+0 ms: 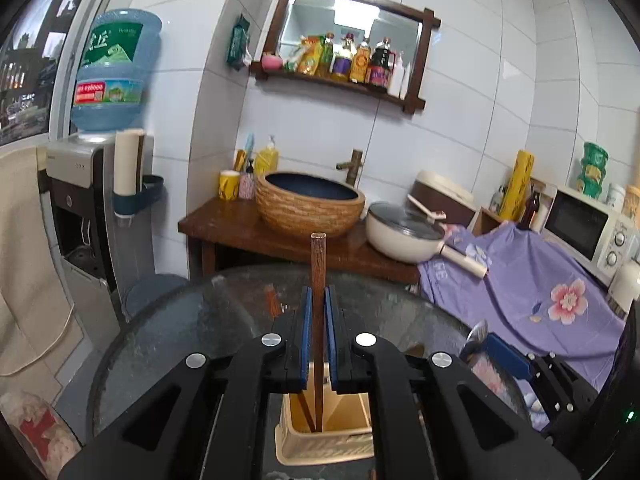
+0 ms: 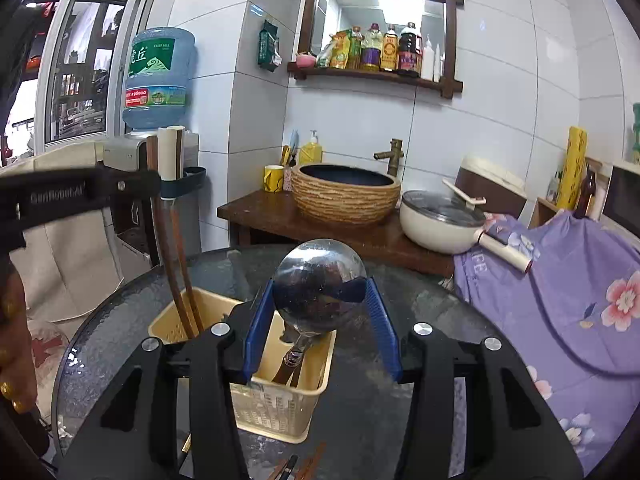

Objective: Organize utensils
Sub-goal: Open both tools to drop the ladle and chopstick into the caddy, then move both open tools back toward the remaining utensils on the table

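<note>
A beige slotted utensil holder (image 2: 276,404) stands on the round glass table (image 2: 120,320); it also shows in the left wrist view (image 1: 320,440). My left gripper (image 1: 318,300) is shut on a dark wooden chopstick (image 1: 318,280), held upright with its lower end inside the holder. In the right wrist view two wooden chopsticks (image 2: 178,280) stand in the holder's left compartment, under my left gripper (image 2: 80,196). My right gripper (image 2: 320,304) is open, its blue pads on either side of a steel ladle (image 2: 320,284) that stands in the right compartment.
More utensils (image 2: 296,468) lie on the glass at the near edge. Behind the table are a wooden counter with a woven basin (image 2: 346,192), a white lidded pan (image 2: 440,220), a purple floral cloth (image 2: 560,300) at right and a water dispenser (image 2: 156,152) at left.
</note>
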### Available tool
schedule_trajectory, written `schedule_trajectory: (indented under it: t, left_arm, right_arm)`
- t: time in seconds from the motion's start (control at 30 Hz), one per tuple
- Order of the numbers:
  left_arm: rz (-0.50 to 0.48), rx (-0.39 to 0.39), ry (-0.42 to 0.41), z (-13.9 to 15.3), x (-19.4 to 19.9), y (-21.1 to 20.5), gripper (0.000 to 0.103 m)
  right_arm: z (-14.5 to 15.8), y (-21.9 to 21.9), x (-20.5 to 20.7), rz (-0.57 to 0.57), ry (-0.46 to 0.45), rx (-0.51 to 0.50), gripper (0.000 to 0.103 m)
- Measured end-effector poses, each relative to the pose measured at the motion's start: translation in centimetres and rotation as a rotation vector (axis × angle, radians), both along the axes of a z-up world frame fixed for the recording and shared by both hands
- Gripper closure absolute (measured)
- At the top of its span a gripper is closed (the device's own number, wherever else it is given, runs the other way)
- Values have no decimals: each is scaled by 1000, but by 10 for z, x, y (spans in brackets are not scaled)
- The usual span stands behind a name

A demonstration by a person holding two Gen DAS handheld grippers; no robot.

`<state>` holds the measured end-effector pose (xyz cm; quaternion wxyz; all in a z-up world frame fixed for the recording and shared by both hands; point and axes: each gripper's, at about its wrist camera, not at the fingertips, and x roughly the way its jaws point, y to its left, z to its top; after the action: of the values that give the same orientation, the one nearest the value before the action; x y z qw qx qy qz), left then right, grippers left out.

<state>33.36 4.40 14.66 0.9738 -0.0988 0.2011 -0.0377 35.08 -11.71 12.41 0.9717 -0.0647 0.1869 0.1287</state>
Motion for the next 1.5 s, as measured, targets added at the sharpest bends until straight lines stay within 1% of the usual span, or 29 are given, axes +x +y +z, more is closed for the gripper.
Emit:
schedule_trajectory:
  t: [0.13,0.23,0.3,0.43,0.53,0.6,0.63,0.67,0.7,0.77,0.8,0.83,0.87,0.9,0.93,0.97,1.0,1.07,1.13,1.27,1.33,1.4,1.5]
  left_arm:
    - [-10,0,44,-23,2,0,96]
    - [-10,14,56,-33,3,-2,96]
    - [-3,34,42,-34,2,-4,96]
    - [-15,35,46,-33,1,-4,96]
    - [-16,34,47,-33,1,-5,96]
    - [-17,37,49,-33,0,-4,94]
    - [-15,39,46,-33,-2,-3,87]
    - [-12,39,39,-33,-5,-2,76]
    - [-9,37,33,-34,-8,-2,68]
    - [-4,24,16,-34,-18,2,40]
    - [-4,21,6,-34,-24,4,34]
    - [3,23,1,-35,-28,4,24]
    - [17,29,-2,-37,-35,6,18]
    - [22,34,2,-40,-40,8,17]
    - [21,36,18,-45,-46,10,13]
    - [18,36,33,-50,-50,12,12]
    - [16,34,61,-57,-55,14,11]
    - [17,35,107,-71,-61,15,11]
    - [20,43,161,-87,-67,17,11]
    - [39,23,275,-127,-80,22,12]
    - [55,18,316,-144,-87,24,13]
    - [60,11,343,-157,-92,26,13]
    - [72,23,379,-172,-97,27,15]
  right_arm:
    - [-19,1,2,-3,18,-4,56]
    - [-29,3,1,-1,28,-15,56]
    - [-36,4,1,2,37,-25,56]
    - [-43,5,0,-2,24,-37,56]
    - [-43,6,0,5,20,-42,56]
    - [-43,5,-2,7,0,-50,51]
    - [-43,5,-5,7,-15,-58,41]
    - [-43,5,-7,6,-28,-61,37]
    - [-43,5,-10,3,-37,-64,37]
    - [-42,2,-17,1,-46,-64,37]
    - [-41,1,-20,2,-49,-59,37]
    - [-41,-4,-26,-1,-55,-43,37]
    - [-40,-7,-31,-6,-57,-29,36]
    - [-39,-12,-35,-9,-54,-13,34]
    - [-40,-17,-42,-10,-46,7,28]
    - [-41,-21,-47,-13,-38,17,27]
    - [-42,-23,-51,-14,-27,23,27]
    - [-51,-29,-59,-14,29,28,27]
    - [-65,-32,-65,-8,100,22,27]
    - [-101,-38,-75,-14,239,6,27]
    - [-120,-40,-78,-20,311,6,27]
    - [-136,-44,-81,-32,362,10,27]
    - [-156,-46,-89,-49,413,8,29]
